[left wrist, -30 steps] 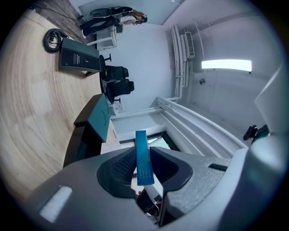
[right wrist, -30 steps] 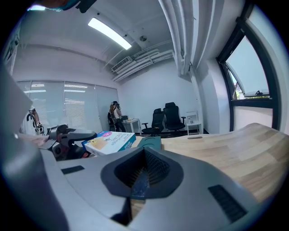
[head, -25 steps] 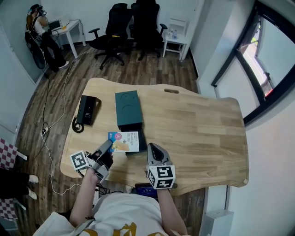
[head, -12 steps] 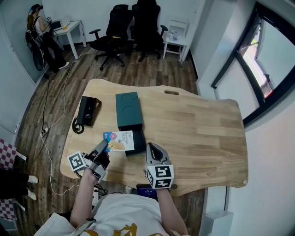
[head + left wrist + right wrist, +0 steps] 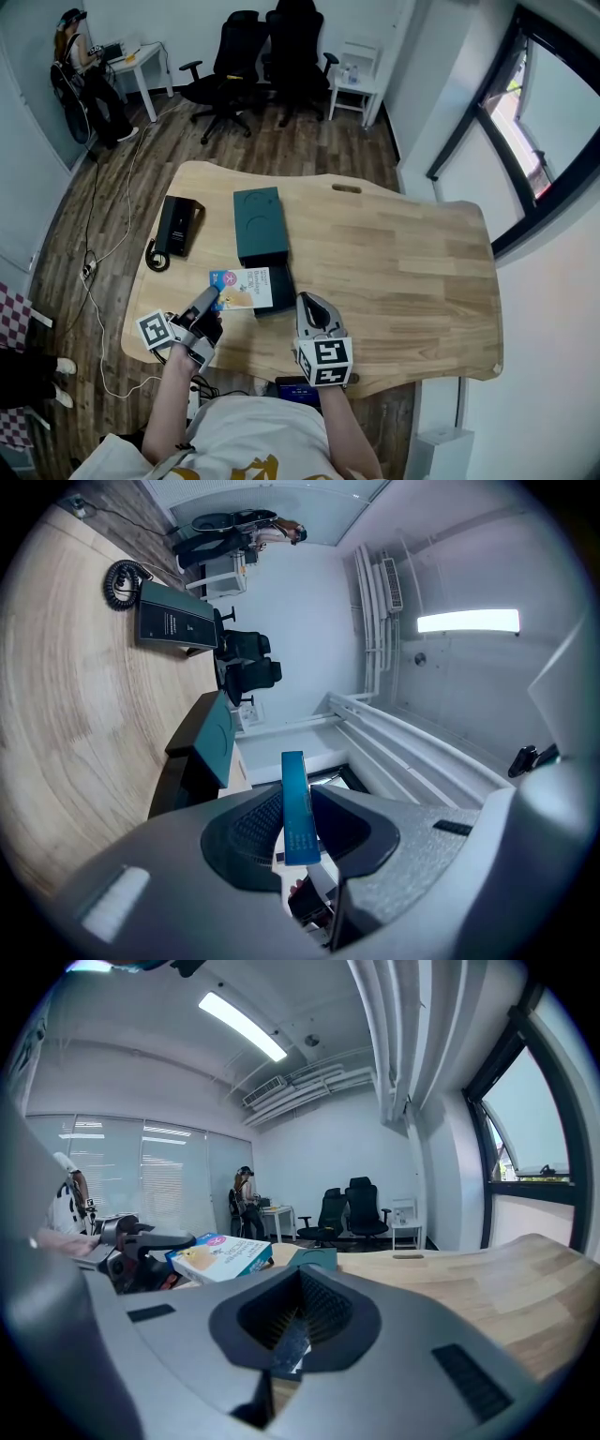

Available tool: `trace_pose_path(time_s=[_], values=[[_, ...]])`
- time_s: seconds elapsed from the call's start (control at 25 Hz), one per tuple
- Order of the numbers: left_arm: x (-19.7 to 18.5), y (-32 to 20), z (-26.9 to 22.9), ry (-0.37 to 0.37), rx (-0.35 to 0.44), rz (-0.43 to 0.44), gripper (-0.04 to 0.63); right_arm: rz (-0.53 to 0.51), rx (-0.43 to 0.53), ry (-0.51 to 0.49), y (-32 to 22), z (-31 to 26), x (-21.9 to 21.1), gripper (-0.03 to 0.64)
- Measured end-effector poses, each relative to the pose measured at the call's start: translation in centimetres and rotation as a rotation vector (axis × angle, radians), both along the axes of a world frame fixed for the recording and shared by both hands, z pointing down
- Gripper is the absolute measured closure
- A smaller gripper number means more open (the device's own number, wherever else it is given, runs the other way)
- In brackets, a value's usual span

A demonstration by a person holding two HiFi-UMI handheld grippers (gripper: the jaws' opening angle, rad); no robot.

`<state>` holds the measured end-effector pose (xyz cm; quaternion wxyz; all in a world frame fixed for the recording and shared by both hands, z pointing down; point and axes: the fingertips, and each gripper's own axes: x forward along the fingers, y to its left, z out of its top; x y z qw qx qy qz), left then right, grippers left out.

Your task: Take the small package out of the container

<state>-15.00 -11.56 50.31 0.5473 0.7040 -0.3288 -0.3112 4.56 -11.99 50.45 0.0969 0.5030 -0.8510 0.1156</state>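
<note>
table (image 5: 403,272): light wood. no change is noted over the last second; the black box (image 5: 176,223) with its coiled cable is left untouched near the left edge.

container (image 5: 260,223): dark green, lying flat at mid-table, with its dark inner tray (image 5: 284,289) slid out toward the person. no shift of lid or tray is seen against the earlier frames.

small package (image 5: 242,289): blue and white. a second ago it was over the open tray; it is now carried a little to the left, so that only its right edge overlaps the tray in the head view. most of this shift was made in the first half of the second, little since. the package is judged to be out of the container and held just above the table. setting it down is judged to be what remains.

left gripper (image 5: 212,296): jaws clamped on the package's left end, which is seen edge-on between the pads in the left gripper view. it has been drawn slightly left and toward the person.

right gripper (image 5: 308,301): kept just beside the tray's right edge. jaws are brought together, and only a thin dark sliver is seen in the slit; what it is cannot be told.
</note>
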Motion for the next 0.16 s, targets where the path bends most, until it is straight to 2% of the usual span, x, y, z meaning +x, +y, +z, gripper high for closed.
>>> trace_pose_path(time_s=[0.16], values=[[-0.09, -0.08, 0.08, -0.007, -0.004, 0.004, 0.5, -0.008, -0.004, 0.004, -0.13, 0.11, -0.16, 0.614]])
